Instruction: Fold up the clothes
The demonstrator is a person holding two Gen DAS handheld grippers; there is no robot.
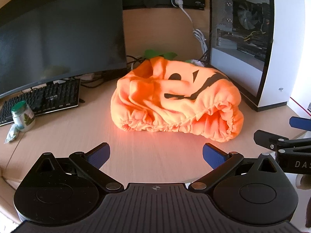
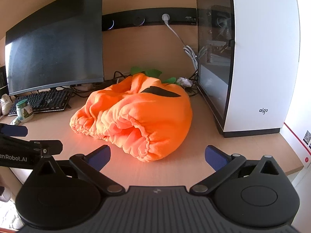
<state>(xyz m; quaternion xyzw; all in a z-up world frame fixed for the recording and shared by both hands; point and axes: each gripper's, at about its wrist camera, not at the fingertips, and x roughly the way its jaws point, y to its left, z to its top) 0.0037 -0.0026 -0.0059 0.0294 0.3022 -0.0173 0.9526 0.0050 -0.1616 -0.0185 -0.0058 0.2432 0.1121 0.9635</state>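
An orange pumpkin costume (image 1: 175, 101) with black face shapes and green leaves lies crumpled on the light wooden desk (image 1: 77, 136). Its gathered elastic hem faces me. It also shows in the right wrist view (image 2: 140, 116). My left gripper (image 1: 155, 155) is open and empty, a short way in front of the hem. My right gripper (image 2: 157, 156) is open and empty, just short of the garment's near right end. Each gripper shows at the edge of the other's view, the right one (image 1: 287, 145) and the left one (image 2: 29, 145).
A curved monitor (image 1: 58, 35) and a black keyboard (image 1: 44, 99) stand at the left. A green-lidded jar (image 1: 22, 116) sits near the keyboard. A white PC case (image 1: 262, 44) stands at the right, close to the garment. Cables (image 1: 200, 38) hang from a wall socket behind.
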